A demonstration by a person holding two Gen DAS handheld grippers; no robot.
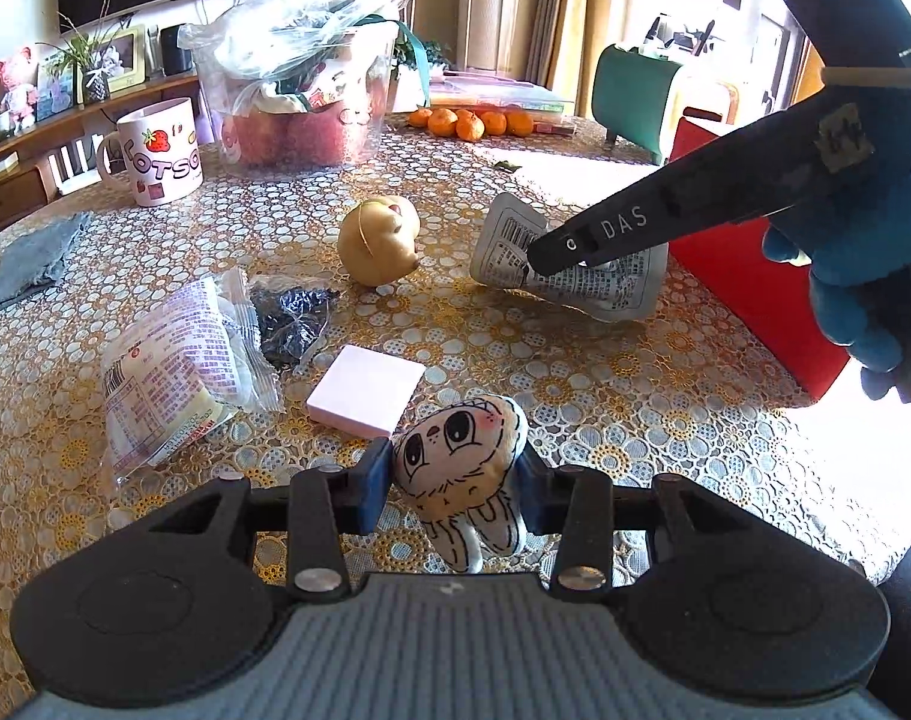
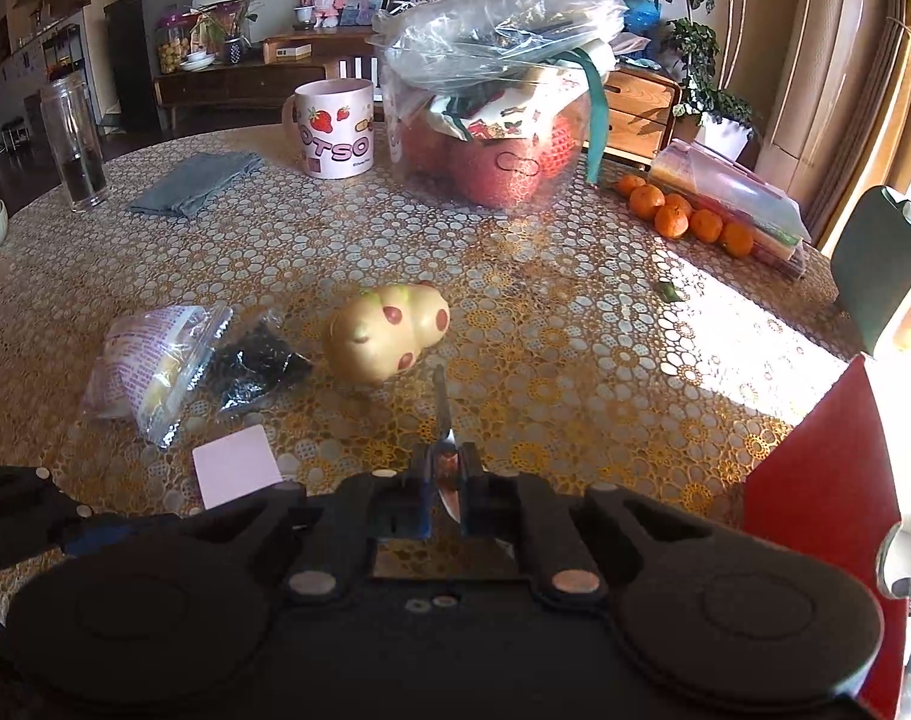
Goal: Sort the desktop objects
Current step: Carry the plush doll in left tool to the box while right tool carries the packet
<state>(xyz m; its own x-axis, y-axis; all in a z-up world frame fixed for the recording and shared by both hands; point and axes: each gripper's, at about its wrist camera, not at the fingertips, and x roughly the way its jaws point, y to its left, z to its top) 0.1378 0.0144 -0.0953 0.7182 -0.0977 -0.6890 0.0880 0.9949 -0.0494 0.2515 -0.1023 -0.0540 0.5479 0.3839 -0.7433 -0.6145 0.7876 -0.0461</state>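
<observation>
My left gripper (image 1: 455,477) is shut on a small cartoon-face plush toy (image 1: 464,462) just above the tablecloth. My right gripper (image 2: 445,483) is shut on a silver printed pouch (image 1: 566,267), seen edge-on between its fingers in the right wrist view (image 2: 443,420); in the left wrist view the right gripper (image 1: 536,255) holds it low over the table. A yellow piglet toy (image 1: 377,240) (image 2: 386,330), a pink sticky-note pad (image 1: 365,390) (image 2: 236,471), a clear snack bag (image 1: 167,366) (image 2: 149,360) and a black packet (image 1: 290,318) (image 2: 251,369) lie on the table.
A red box (image 1: 749,276) (image 2: 827,480) stands at the right. At the back are a pink mug (image 1: 155,153) (image 2: 335,129), a clear tub of fruit (image 1: 302,96) (image 2: 491,114), tangerines (image 1: 470,122) (image 2: 683,216), a grey cloth (image 1: 26,261) (image 2: 194,183) and a glass tumbler (image 2: 74,141).
</observation>
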